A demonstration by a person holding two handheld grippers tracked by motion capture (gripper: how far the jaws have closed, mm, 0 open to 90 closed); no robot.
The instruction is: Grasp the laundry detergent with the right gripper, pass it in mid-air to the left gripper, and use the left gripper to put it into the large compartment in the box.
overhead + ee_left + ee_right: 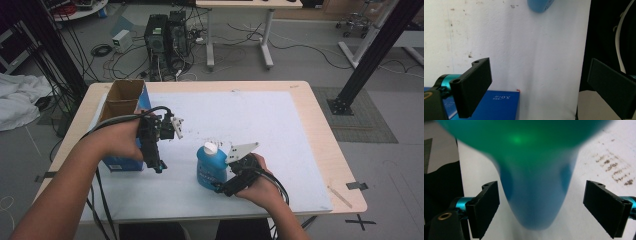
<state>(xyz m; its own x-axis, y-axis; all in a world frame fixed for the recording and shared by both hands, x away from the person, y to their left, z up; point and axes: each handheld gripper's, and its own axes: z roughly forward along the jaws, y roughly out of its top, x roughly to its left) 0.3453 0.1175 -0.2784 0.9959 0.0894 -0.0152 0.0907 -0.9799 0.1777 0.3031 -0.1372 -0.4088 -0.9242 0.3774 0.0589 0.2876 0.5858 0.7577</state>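
Forearms come in from the bottom edge of the high view, and we start with the left one. Our left hand holds the left tool above the white sheet that covers most of the table. We see this tool pointing down toward the sheet, just beside the blue box, whose open cardboard flaps stand at the table's left edge. In the left tool's own view its two black jaws stand wide apart with nothing between them; below them we see the white sheet, a corner of the blue box at the bottom, and the base of the blue bottle at the top edge.

Moving right, the blue bottle stands upright on the sheet near the table's front, its white cap on top. Our right hand brings the right tool in against the bottle's lower right side. In the right tool's view the bottle looms blurred between the two jaws, which stand wide on either side of it with a clear gap to each; they are not closed on it. Dark specks mark the sheet to the right.
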